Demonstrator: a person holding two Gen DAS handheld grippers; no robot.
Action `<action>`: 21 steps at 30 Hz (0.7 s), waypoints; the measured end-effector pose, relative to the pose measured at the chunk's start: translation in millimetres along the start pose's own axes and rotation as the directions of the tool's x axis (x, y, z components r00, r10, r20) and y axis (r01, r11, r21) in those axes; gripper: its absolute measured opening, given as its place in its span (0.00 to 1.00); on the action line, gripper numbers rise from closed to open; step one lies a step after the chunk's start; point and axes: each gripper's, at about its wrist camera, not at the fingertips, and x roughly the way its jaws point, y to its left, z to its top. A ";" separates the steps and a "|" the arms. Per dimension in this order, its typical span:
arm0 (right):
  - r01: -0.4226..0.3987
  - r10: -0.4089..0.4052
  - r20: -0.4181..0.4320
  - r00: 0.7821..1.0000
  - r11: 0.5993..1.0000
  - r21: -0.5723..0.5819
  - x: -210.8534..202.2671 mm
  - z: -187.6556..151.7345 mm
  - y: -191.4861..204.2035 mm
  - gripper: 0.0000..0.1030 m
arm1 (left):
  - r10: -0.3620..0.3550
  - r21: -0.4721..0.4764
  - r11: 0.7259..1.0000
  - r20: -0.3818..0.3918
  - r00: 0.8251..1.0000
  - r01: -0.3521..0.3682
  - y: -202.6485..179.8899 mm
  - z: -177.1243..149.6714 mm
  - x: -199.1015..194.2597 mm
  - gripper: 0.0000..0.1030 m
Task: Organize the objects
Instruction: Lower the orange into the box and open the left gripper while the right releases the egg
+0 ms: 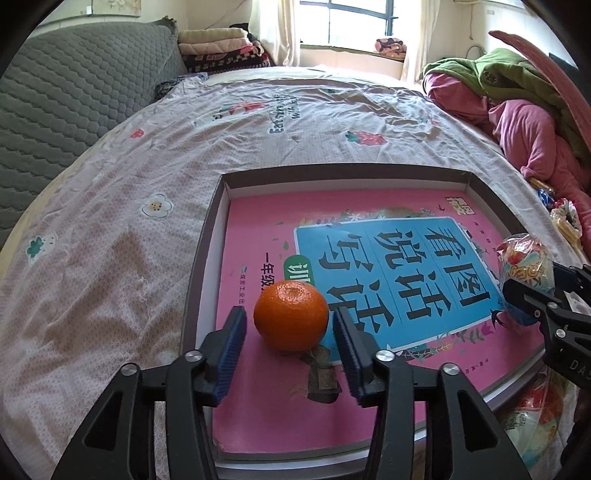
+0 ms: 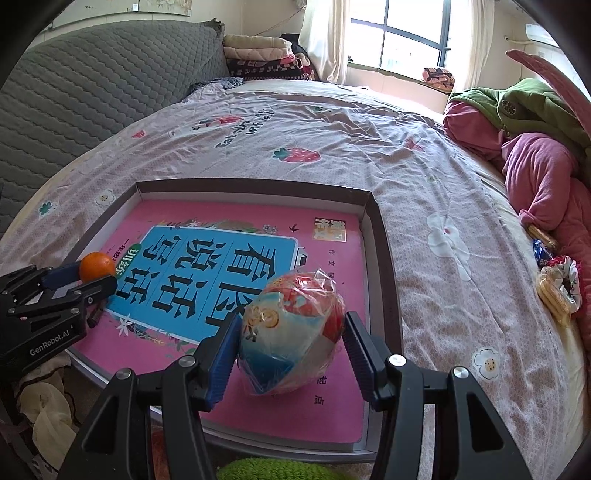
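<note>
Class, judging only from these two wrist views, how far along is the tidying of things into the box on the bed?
Done: the orange sits on the pink book inside the box, between the left gripper's open jaws. In hand: the wrapped ball sits between the right gripper's pads. Left: snacks lie by the pink clothes.

- The left wrist camera sits just behind the left gripper [image 1: 290, 325], looking steeply down and forward, close over the near left part of the shallow box [image 1: 201, 236] on the bed [image 1: 110, 229].
- The right wrist camera rides behind the right gripper [image 2: 291, 334], tilted down the same way, close over the box's [image 2: 384, 236] near right part.
- Both face the window [image 1: 354, 20] and grey headboard [image 1: 74, 85].
- Both share the pink book [image 1: 258, 229], orange [image 1: 291, 315], wrapped ball [image 2: 291, 332], and each other's gripper at the frame edge.
</note>
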 end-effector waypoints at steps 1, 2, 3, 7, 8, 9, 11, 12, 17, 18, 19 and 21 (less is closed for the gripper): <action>0.001 -0.001 0.002 1.000 1.000 0.001 -0.4 -0.4 0.1 0.55 | 0.000 0.001 1.000 0.003 1.000 0.000 0.0 0.3 -1.0 0.52; 0.003 -0.003 0.003 1.000 1.000 0.002 -0.6 -0.3 0.3 0.55 | 0.001 0.003 1.000 0.005 1.000 -0.001 -0.1 0.6 -1.8 0.52; 0.002 -0.002 0.003 1.000 1.000 0.001 -0.8 -0.2 0.3 0.55 | 0.006 0.005 1.000 0.009 1.000 -0.006 -0.6 1.3 -2.8 0.52; 0.004 -0.004 0.017 1.000 1.000 0.004 -3.7 0.6 -0.4 0.55 | 0.012 0.008 1.000 0.016 1.000 -0.012 -0.7 2.0 -5.4 0.56; 0.006 -0.006 0.022 1.000 1.000 0.005 -4.8 1.2 -0.7 0.55 | 0.012 0.007 1.000 0.017 1.000 -0.012 -0.6 2.3 -6.2 0.56; 0.005 -0.006 0.026 1.000 1.000 0.005 -5.8 1.6 -1.0 0.55 | 0.012 0.006 1.000 0.019 1.000 -0.012 -0.4 2.6 -7.0 0.57; 0.008 -0.008 0.035 0.999 1.000 0.008 -7.8 1.7 -1.4 0.55 | 0.016 0.004 1.000 0.024 1.000 -0.016 0.5 3.1 -9.0 0.57; 0.007 -0.008 0.038 0.999 1.000 0.008 -8.7 1.9 -1.7 0.55 | 0.017 0.002 1.000 0.029 0.999 -0.017 1.1 3.8 -10.6 0.57; 0.007 -0.007 0.063 0.998 1.000 0.007 -14.7 4.0 -2.3 0.55 | 0.011 -0.007 1.000 0.048 0.999 -0.010 3.9 6.5 -18.8 0.57; 0.009 -0.009 0.069 0.998 1.000 0.007 -16.0 4.5 -2.3 0.55 | 0.011 -0.007 1.000 0.054 0.998 -0.010 4.0 7.3 -21.2 0.57; 0.008 -0.009 0.077 0.997 1.000 0.008 -17.9 5.1 -2.8 0.55 | 0.012 -0.007 1.000 0.059 0.998 -0.011 4.0 7.7 -23.1 0.57; 0.009 -0.010 0.086 0.996 1.000 0.005 -21.1 5.4 -2.8 0.55 | 0.009 -0.006 1.000 0.072 0.997 -0.009 3.7 8.6 -27.9 0.57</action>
